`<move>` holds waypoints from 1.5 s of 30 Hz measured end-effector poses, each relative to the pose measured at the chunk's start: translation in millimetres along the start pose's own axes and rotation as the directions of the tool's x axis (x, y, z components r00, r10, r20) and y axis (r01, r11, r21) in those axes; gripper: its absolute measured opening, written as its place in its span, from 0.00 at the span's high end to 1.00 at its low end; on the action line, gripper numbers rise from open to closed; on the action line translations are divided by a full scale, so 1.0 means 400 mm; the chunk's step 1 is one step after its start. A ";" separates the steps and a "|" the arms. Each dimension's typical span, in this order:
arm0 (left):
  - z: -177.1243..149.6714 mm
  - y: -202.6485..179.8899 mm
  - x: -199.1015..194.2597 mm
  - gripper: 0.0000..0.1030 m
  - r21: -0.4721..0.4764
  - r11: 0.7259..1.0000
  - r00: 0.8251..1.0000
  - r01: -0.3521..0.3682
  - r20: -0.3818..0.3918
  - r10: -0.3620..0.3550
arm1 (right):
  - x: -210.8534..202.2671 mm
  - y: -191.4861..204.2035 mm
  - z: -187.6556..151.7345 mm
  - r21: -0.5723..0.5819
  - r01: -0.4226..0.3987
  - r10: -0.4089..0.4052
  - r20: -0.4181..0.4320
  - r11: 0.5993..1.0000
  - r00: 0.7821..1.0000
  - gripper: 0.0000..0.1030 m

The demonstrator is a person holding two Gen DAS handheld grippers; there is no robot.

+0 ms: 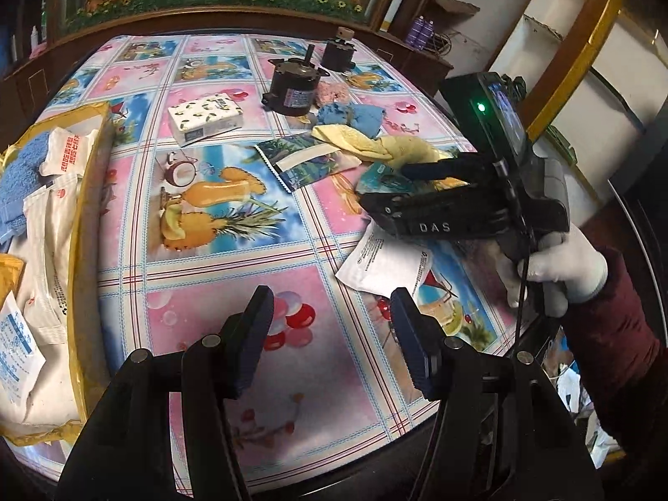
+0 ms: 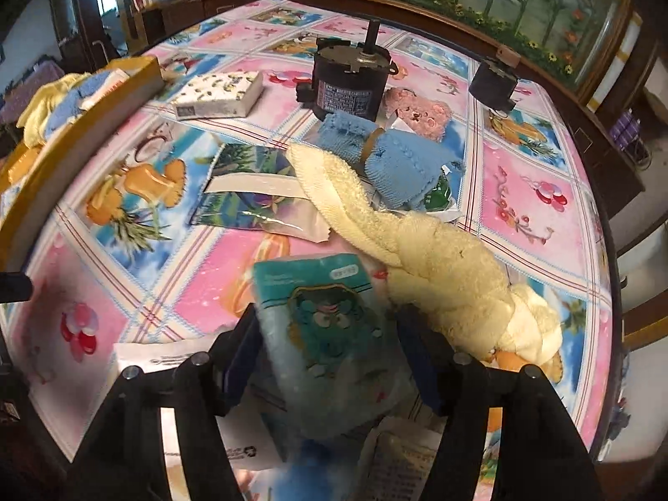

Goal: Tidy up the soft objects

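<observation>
Right gripper [image 2: 325,334] is seen spread, with the teal tissue pack [image 2: 330,313] lying between its fingers on the counter [image 2: 542,158]; pad contact cannot be confirmed, the pack being blurred. The twisted yellow towel [image 2: 417,246] is found just beside the right finger, partly over the blue cloth [image 2: 392,163]. Left gripper [image 1: 334,334] is held spread and empty over bare counter, well apart from the pack.

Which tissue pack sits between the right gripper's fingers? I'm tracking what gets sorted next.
The teal cartoon-printed tissue pack, between the right gripper; the white leaf-patterned pack lies far off.
</observation>
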State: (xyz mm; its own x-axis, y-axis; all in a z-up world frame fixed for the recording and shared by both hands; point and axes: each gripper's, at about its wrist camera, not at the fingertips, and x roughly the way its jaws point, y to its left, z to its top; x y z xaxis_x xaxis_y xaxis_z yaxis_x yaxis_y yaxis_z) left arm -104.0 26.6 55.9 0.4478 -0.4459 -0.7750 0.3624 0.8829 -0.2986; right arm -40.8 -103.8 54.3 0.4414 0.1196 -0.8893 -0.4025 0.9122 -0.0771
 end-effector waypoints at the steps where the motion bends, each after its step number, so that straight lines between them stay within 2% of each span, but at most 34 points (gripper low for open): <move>1: 0.000 -0.007 0.005 0.44 0.009 1.000 1.000 0.003 -0.007 -0.003 | 0.007 -0.016 0.002 0.039 -0.039 0.040 -0.013 0.998 0.999 0.33; 2: 0.000 -0.015 0.011 0.44 0.019 1.000 1.000 0.004 -0.015 -0.004 | 0.005 -0.036 0.001 0.088 -0.081 0.082 -0.010 0.993 0.997 0.35; 4: -0.001 -0.035 0.029 0.44 0.054 0.999 1.000 0.007 -0.030 -0.005 | -0.008 -0.054 -0.005 0.132 -0.134 0.134 0.003 0.982 0.991 0.53; 5: 0.000 -0.047 0.042 0.44 0.072 0.997 0.999 0.009 -0.039 -0.006 | -0.014 -0.066 -0.012 0.159 -0.166 0.166 0.009 0.973 0.986 0.55; 8: 0.008 -0.086 0.084 0.44 0.139 0.990 0.998 0.016 -0.055 -0.008 | -0.032 -0.081 -0.036 0.195 -0.197 0.196 0.025 0.961 0.980 0.57; 13: 0.030 -0.142 0.187 0.44 0.272 0.962 0.994 0.006 -0.109 0.024 | -0.091 -0.099 -0.064 0.231 -0.258 0.247 0.075 0.938 0.966 0.57; 14: 0.035 -0.148 0.209 0.42 0.289 0.957 0.992 -0.008 -0.120 0.044 | -0.107 -0.102 -0.069 0.234 -0.267 0.253 0.090 0.935 0.963 0.57; 15: 0.040 -0.161 0.221 0.39 0.321 0.947 0.993 -0.035 -0.094 0.069 | -0.113 -0.096 -0.062 0.236 -0.274 0.257 0.102 0.932 0.961 0.57; 16: 0.042 -0.171 0.234 0.30 0.343 0.938 0.991 -0.055 -0.092 0.092 | -0.124 -0.097 -0.064 0.238 -0.283 0.263 0.114 0.929 0.958 0.57; 17: 0.044 -0.181 0.248 0.26 0.361 0.930 0.989 -0.070 -0.096 0.112 | -0.136 -0.098 -0.067 0.241 -0.298 0.275 0.126 0.924 0.953 0.57; 18: 0.044 -0.192 0.255 0.24 0.380 0.921 0.988 -0.088 -0.084 0.129 | -0.142 -0.097 -0.065 0.244 -0.312 0.286 0.135 0.918 0.948 0.57; 19: 0.047 -0.198 0.259 0.24 0.379 0.923 0.989 -0.075 -0.091 0.117 | -0.149 -0.098 -0.065 0.246 -0.322 0.294 0.145 0.914 0.945 0.57; 21: 0.053 -0.197 0.257 0.40 0.367 0.926 0.989 -0.084 -0.080 0.121 | -0.161 -0.102 -0.070 0.254 -0.322 0.289 0.160 0.912 0.944 0.57; 22: 0.059 -0.192 0.251 0.56 0.353 0.933 0.992 -0.071 -0.077 0.105 | -0.164 -0.105 -0.071 0.258 -0.329 0.293 0.169 0.908 0.941 0.57; 24: 0.069 -0.170 0.238 0.58 0.303 0.952 0.994 -0.049 -0.079 0.076 | -0.171 -0.111 -0.078 0.269 -0.341 0.298 0.186 0.901 0.936 0.57; 28: 0.081 -0.128 0.193 0.78 0.239 0.971 0.998 -0.022 -0.045 0.033 | -0.178 -0.117 -0.088 0.283 -0.350 0.300 0.206 0.893 0.932 0.57; 37: 0.065 -0.039 0.032 0.89 0.096 0.995 0.996 0.024 0.088 -0.033 | -0.198 -0.059 -0.062 0.243 -0.376 0.324 0.228 0.894 0.918 0.57; 41: 0.050 -0.007 0.036 0.89 0.058 0.998 0.998 0.015 0.066 -0.019 | -0.184 -0.018 -0.041 0.217 -0.383 0.342 0.204 0.898 0.917 0.57; 45: 0.046 -0.004 0.073 0.88 0.062 0.997 0.998 0.049 0.042 -0.051 | -0.144 0.007 -0.040 0.234 -0.385 0.355 0.162 0.893 0.921 0.57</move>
State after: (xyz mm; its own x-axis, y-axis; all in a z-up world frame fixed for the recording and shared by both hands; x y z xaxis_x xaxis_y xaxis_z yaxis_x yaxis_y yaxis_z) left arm -76.6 9.3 43.8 0.4628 -0.4966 -0.7343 0.4341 0.8492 -0.3007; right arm -80.3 -114.5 98.0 0.3939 0.4974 -0.7730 -0.3413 0.8600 0.3794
